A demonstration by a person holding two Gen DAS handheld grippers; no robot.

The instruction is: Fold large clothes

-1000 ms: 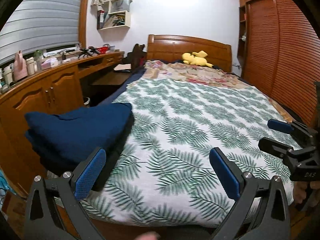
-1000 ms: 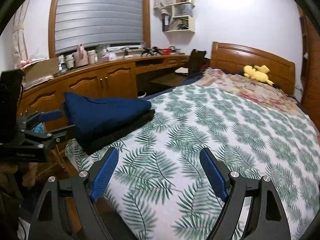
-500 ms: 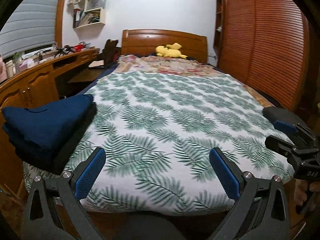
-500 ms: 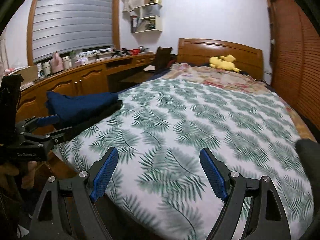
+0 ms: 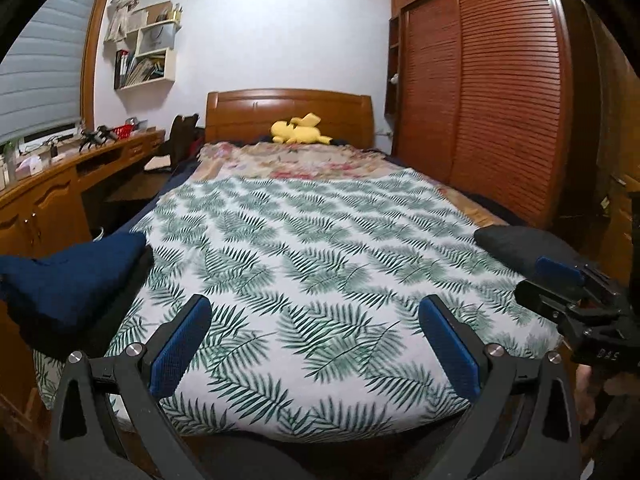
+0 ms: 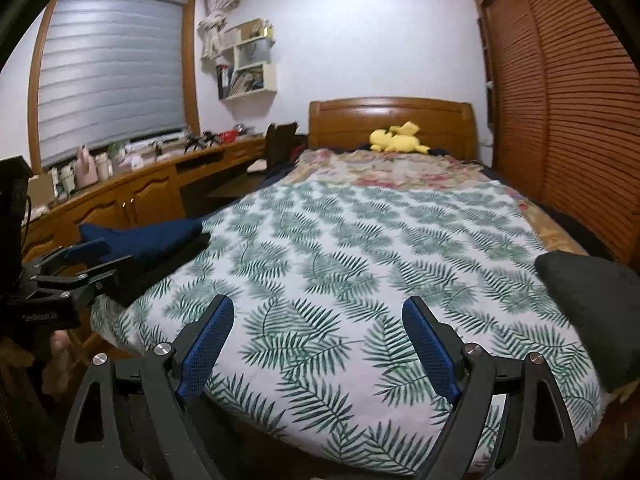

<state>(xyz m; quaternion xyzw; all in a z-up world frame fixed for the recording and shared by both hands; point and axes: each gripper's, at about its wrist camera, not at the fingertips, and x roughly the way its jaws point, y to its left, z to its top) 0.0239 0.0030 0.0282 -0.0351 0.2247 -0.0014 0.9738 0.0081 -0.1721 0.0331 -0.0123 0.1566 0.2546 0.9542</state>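
Left wrist | left tongs [image 5: 314,340] wide, empty | right tongs [image 6: 318,344] opening, empty

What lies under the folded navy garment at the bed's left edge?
The folded navy garment rests on a black folded layer, which lies on the leaf-print bedspread. Whether anything more sits between them is hidden.

Both the left gripper [image 5: 314,342] and the right gripper [image 6: 318,346] were matte black frames with silver screws, and their fingers [image 5: 180,350] wore blue textured pads, white lettering faint on one body
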